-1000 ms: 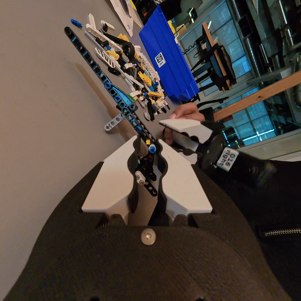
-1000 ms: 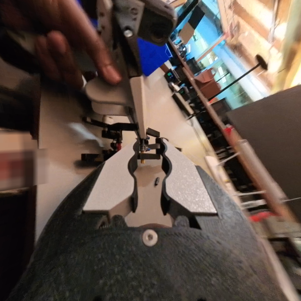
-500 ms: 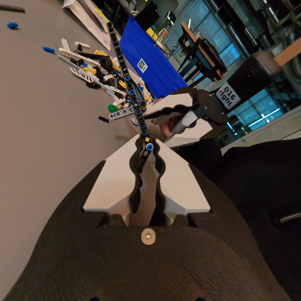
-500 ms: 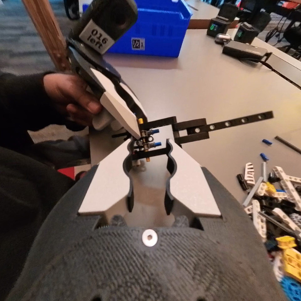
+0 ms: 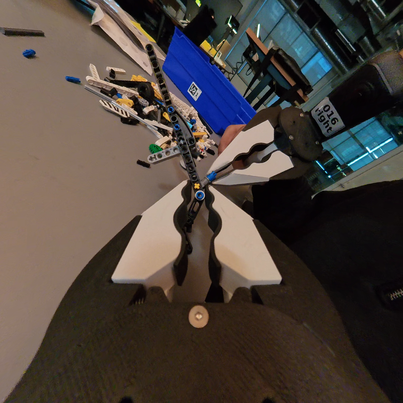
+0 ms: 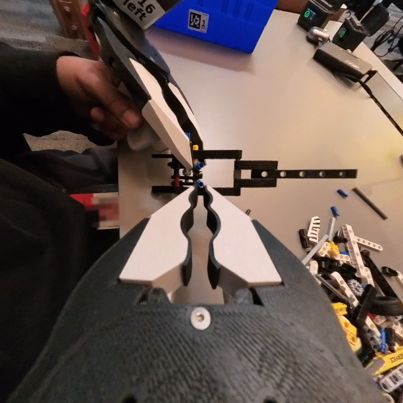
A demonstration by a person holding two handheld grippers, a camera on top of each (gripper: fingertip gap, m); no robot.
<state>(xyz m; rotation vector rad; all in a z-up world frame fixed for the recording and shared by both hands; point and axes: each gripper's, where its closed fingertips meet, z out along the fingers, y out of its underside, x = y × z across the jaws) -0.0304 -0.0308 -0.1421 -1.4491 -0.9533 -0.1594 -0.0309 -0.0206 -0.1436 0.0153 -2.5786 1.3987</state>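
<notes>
The black beam assembly (image 5: 197, 202) (long perforated strips joined with blue and yellow pins) is held above the desk (image 5: 54, 174), pinched between the fingertips of the left tool (image 5: 197, 192). Both dark pads press on its lower end, and the long strip runs up and away from the tips. In the right wrist view the same assembly (image 6: 257, 172) lies crosswise, its holed arm reaching to the right.

The right tool (image 6: 198, 189) is nearly pressed together, pinching a small blue and grey pin (image 5: 209, 177) at its very tips. The grey end of the pin touches the assembly just beside the yellow cross-shaped pin (image 5: 196, 186). A hand (image 6: 96, 96) grips the left tool's handle.

On the desk beyond lies a heap of loose building parts (image 5: 139, 102) (white, black, yellow and blue), with a grey holed strip (image 5: 163, 153) and a green gear (image 5: 155, 148) at its near edge. A blue bin (image 5: 207, 91) stands behind the heap, and printed sheets (image 5: 122, 26) lie farther back.
</notes>
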